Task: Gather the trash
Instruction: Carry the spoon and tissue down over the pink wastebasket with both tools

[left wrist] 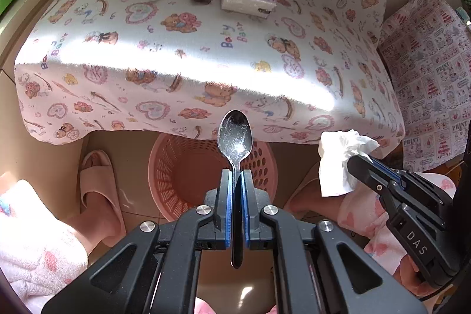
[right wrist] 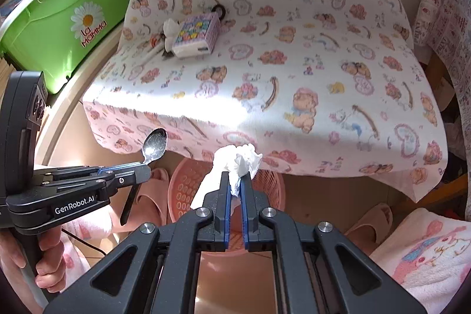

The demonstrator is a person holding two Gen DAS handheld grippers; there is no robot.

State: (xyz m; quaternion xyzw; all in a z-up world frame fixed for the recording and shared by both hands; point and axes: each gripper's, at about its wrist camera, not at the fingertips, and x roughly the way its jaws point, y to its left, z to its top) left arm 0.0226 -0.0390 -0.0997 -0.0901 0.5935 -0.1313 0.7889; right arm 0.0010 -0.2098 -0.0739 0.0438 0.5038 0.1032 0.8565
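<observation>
Left wrist view: left gripper [left wrist: 235, 175] is clamped on the handle of a shiny metal spoon [left wrist: 235, 137], whose long axis runs straight forward along the fingers, bowl up and away, above the round pink plastic basket [left wrist: 176, 181] on the floor under the table edge. To the right, the right gripper [left wrist: 357, 164] pinches a crumpled white tissue [left wrist: 338, 164].

Right wrist view: right gripper [right wrist: 235, 181] is closed on the tissue [right wrist: 235, 164], which bunches upward past the fingertips over the basket [right wrist: 185, 190]. On the bear-print tablecloth [right wrist: 294, 64] lie a tissue pack [right wrist: 197, 34] and small wrappers [right wrist: 160, 44].
</observation>
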